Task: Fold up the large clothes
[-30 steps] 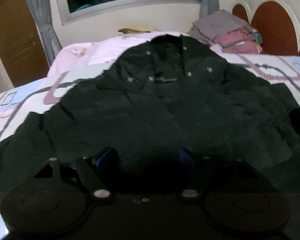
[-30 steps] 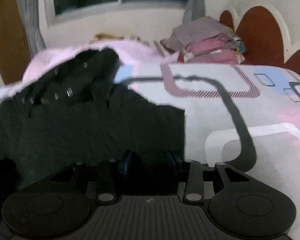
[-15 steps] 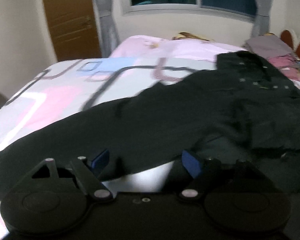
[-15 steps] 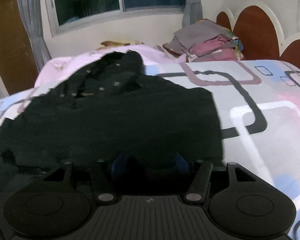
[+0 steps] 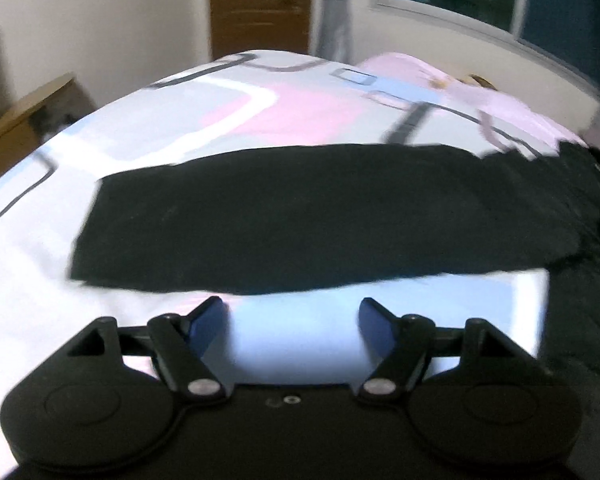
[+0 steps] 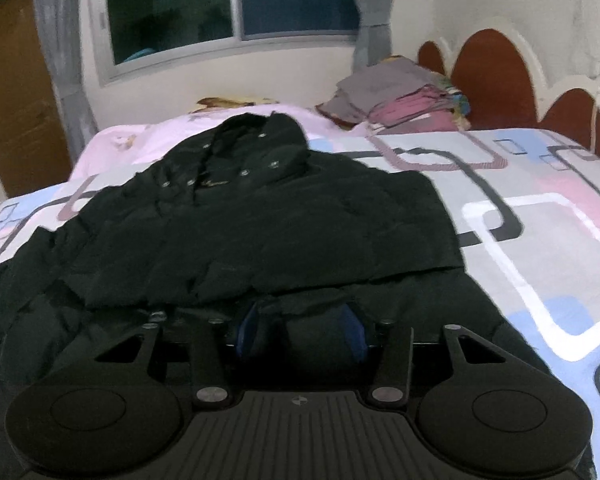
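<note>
A black jacket (image 6: pixel 260 220) lies spread on a bed with a patterned sheet (image 6: pixel 540 220) of grey, pink and blue rectangles, its collar and row of snaps toward the far side, near a pink pillow (image 6: pixel 140 140) under the window (image 6: pixel 228 4). In the right wrist view the right gripper (image 6: pixel 300 330) sits low over the near hem of the jacket; its blue pads stand partly apart with dark fabric bunched between them, and the jaws have just been closing, though the dim, black-on-black picture does not show whether the pads actually press on the cloth. A pile of folded clothes (image 6: pixel 400 96) rests at the far right of the bed, beside the scalloped brown headboard (image 6: pixel 496 76). In the left wrist view the left gripper (image 5: pixel 294 326) hovers over bare sheet with its jaws wide apart, having just narrowed a little, and nothing is between them. One outstretched sleeve (image 5: pixel 280 216) of the jacket lies flat across the bed just beyond its fingertips, apart from them, its cuff end to the left and the jacket's body off to the right edge. A wooden door (image 5: pixel 260 4) stands behind the bed.
</note>
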The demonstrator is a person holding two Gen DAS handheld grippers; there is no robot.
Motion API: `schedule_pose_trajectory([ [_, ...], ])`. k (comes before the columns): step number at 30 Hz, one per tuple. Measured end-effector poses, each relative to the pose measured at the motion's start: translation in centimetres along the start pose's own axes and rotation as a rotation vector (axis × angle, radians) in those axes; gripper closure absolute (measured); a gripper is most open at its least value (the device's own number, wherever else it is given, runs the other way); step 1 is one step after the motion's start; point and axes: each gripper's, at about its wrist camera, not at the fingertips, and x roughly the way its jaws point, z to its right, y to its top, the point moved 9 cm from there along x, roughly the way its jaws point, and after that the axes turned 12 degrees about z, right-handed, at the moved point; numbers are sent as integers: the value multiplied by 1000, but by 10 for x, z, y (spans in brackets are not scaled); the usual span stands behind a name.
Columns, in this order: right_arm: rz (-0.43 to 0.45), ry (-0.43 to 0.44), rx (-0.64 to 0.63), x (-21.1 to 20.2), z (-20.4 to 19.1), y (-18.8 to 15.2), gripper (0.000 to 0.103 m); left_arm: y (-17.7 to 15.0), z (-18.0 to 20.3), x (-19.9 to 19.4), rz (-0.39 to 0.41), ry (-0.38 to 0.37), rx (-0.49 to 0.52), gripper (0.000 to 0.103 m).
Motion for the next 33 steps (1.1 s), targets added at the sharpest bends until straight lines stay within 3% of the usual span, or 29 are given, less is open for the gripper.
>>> schedule_pose_trajectory([
  [5,14,-64,28,-3,20,6,55,6,-39,12,9,24,-120,30],
  [14,14,-96,45,-6,30,7,55,17,-73,26,79,-19,-373,33],
  [17,8,-121,67,-7,45,8,55,20,-92,31,100,-25,-499,43],
  [19,10,-134,75,-10,55,10,55,24,-100,36,103,-40,-575,64],
  [20,14,-138,74,-11,58,12,55,27,-101,37,107,-65,-596,85],
  [23,30,-142,84,-15,68,18,55,49,-87,32,163,-83,-539,92],
  [26,35,-129,96,-15,71,21,55,72,-58,22,214,-125,-472,93],
  [33,46,-112,129,-6,81,33,55,119,57,-15,301,-321,-285,94],
])
